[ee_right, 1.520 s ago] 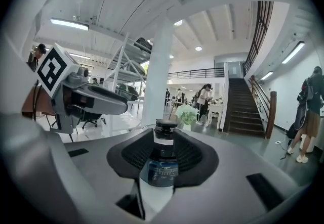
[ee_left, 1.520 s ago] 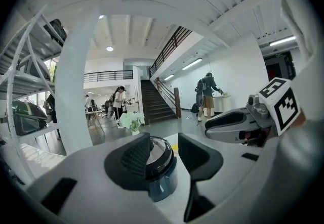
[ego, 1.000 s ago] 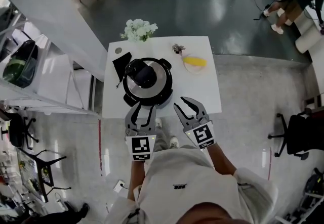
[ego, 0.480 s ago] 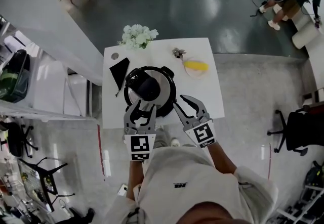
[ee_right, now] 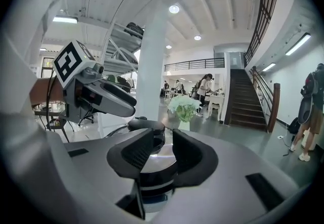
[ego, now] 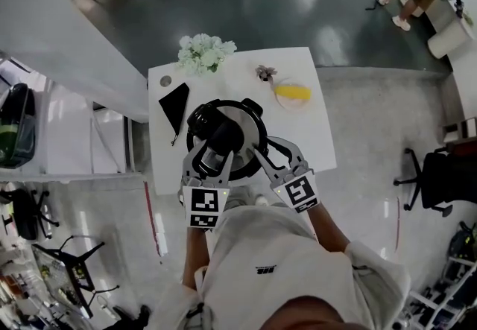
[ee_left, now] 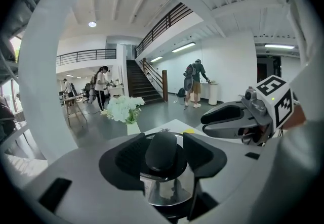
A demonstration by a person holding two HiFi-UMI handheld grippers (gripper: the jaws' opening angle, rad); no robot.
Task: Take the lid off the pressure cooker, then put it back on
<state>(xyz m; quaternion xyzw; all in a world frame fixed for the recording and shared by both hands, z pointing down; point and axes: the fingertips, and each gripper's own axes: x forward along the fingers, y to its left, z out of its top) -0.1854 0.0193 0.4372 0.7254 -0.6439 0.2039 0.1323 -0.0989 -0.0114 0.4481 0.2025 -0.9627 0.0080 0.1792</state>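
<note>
**A:** Starting closest in, what is the left claw (ee_left: 163,139) doing?

**B:** It is opening. The black knob (ee_left: 161,156) is sitting right between its pads, but they are flanking it, not pressing on it, so it is gripping nothing.

**A:** And the right claw (ee_right: 163,149)?

**B:** It is standing part open and empty, and it is pointing at the near rim of the lid (ee_right: 159,161), just beside the left one.

**A:** Where is the lid?

**B:** It is sitting closed on the cooker (ego: 252,126), near the front edge of the table (ego: 309,144). I am reading this as lining up for the first grab.

**A:** So how should that go?

**B:** I would centre the knob deep between the left pads and close squarely across its widest part. The knob is looking smooth and rounded, so a tip-only pinch is risking a slip. The right claw could be bracing the body while the lid is being twisted free, and only then lifting straight up.

**A:** Is anything farther back in the way?

**B:** A plate (ego: 282,103) and the flowers (ego: 203,51) are sitting beyond the cooker, well apart from it. The lid should be swinging clear of both.
</note>
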